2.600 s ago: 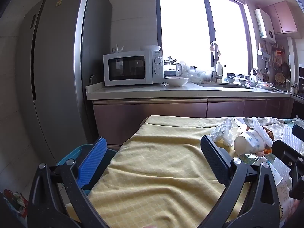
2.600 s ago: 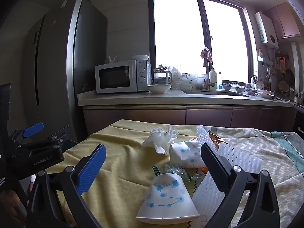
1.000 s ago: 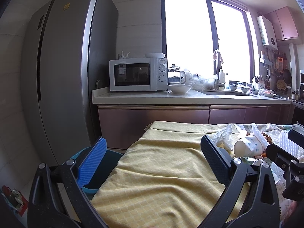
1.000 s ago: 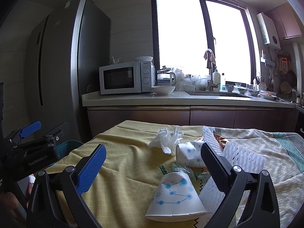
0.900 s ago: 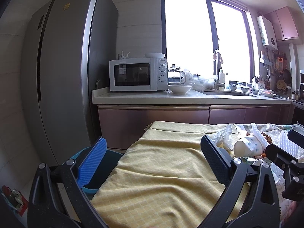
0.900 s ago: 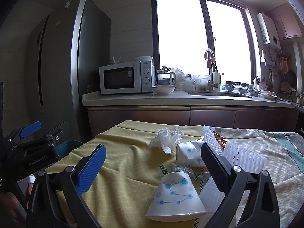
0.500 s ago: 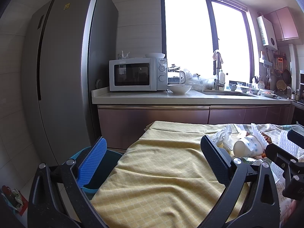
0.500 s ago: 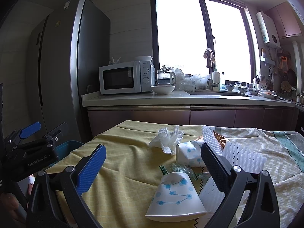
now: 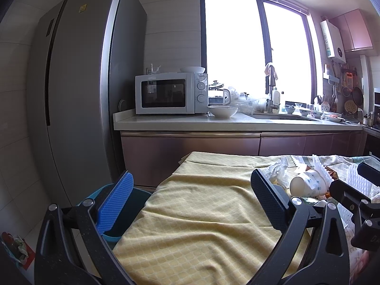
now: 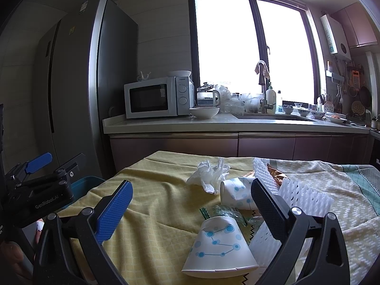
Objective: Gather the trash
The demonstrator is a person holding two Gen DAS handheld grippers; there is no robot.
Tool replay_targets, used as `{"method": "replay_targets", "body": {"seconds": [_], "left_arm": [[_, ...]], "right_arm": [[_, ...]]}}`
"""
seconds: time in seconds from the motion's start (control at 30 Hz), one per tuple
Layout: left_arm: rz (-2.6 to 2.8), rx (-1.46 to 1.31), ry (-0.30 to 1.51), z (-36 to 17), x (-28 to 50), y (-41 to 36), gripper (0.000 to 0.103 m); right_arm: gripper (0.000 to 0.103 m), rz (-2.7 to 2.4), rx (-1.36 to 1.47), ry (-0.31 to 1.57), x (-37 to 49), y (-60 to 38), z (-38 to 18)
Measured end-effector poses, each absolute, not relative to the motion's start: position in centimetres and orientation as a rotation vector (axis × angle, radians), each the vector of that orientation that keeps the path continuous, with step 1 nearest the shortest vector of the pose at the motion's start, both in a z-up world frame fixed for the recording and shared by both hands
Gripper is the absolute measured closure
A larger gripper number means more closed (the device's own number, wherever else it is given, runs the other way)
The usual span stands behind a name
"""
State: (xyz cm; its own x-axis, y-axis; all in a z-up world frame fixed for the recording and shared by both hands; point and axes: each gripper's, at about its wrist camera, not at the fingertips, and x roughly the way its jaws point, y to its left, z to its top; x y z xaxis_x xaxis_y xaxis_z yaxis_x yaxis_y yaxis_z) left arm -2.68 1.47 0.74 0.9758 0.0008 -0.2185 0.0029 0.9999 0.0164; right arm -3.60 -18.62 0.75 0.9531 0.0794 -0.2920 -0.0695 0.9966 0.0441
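Trash lies on a table with a yellow cloth [image 10: 152, 204]: a flattened paper cup [image 10: 219, 247] nearest, a second paper cup [image 10: 235, 193] on its side, a crumpled white tissue [image 10: 209, 174], a green wrapper [image 10: 223, 213] and white foam netting [image 10: 304, 197]. My right gripper [image 10: 191, 206] is open and empty, just above the flattened cup. My left gripper [image 9: 192, 196] is open and empty over the table's left edge. A blue bin [image 9: 118, 216] stands on the floor below it. The side-lying cup also shows in the left wrist view [image 9: 308, 185].
A grey fridge [image 9: 78, 99] stands at the left. A kitchen counter [image 9: 213, 123] with a microwave [image 9: 171, 93], a bowl and a sink runs behind the table. A patterned cloth [image 10: 344, 190] covers the table's right side. Some litter [image 9: 16, 249] lies on the floor.
Both grippers have drifted back slightly and stay open. Over the last second nothing has visibly moved.
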Motion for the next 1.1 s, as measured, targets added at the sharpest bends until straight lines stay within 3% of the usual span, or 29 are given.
{"method": "replay_targets", "body": {"seconds": [1.1], "left_arm": [[-0.110, 0.051, 0.285, -0.4, -2.4, -0.3, 0.005]], "right_arm": [[0.007, 0.040, 0.056, 0.310, -4.1, -21.4, 1.2]]}}
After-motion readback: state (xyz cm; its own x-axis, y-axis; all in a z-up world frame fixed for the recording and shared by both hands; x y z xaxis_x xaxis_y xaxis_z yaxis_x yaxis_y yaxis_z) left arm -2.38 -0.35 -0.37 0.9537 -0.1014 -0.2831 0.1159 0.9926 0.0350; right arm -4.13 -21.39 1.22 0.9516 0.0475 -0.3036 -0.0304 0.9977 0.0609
